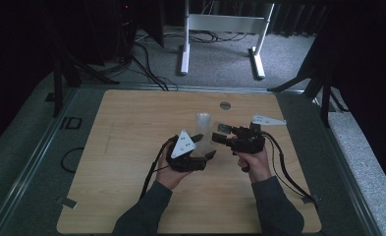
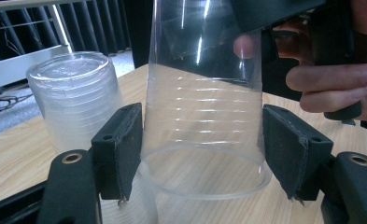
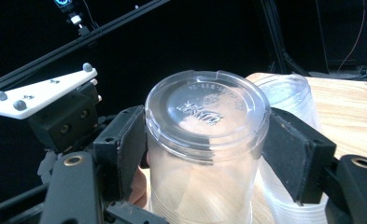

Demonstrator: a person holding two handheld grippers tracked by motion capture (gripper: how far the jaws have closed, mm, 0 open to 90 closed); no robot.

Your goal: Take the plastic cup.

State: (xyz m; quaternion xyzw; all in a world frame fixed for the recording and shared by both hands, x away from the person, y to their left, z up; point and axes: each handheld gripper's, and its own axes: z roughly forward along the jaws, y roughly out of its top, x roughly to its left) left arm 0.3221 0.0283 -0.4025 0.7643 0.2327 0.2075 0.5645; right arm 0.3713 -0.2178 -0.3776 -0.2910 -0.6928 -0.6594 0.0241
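At the left of the high view, the left gripper (image 1: 200,156) is held low against the wooden table (image 1: 131,147), its jaws set on either side of the wide rim end of an upturned clear plastic cup (image 2: 204,116). In the left gripper view both pads (image 2: 125,144) lie against the cup's walls, so it appears pinched near its open mouth, which is raised just off the tabletop. This low hold is probably meant to steady the cup while its top is worked.

Further right, the right gripper (image 1: 223,133) is brought in higher, and in the right gripper view its jaws are pressed on the closed base end of the cup (image 3: 207,140), just under the embossed bottom. The 2 grips at opposite ends suggest nested cups being pulled apart, though whether more than 1 cup is held cannot be told.

Beside it 1 stack of cups (image 2: 76,100) stands upturned on the table; its count cannot be read. 2 grippers and 2 hands are seen.
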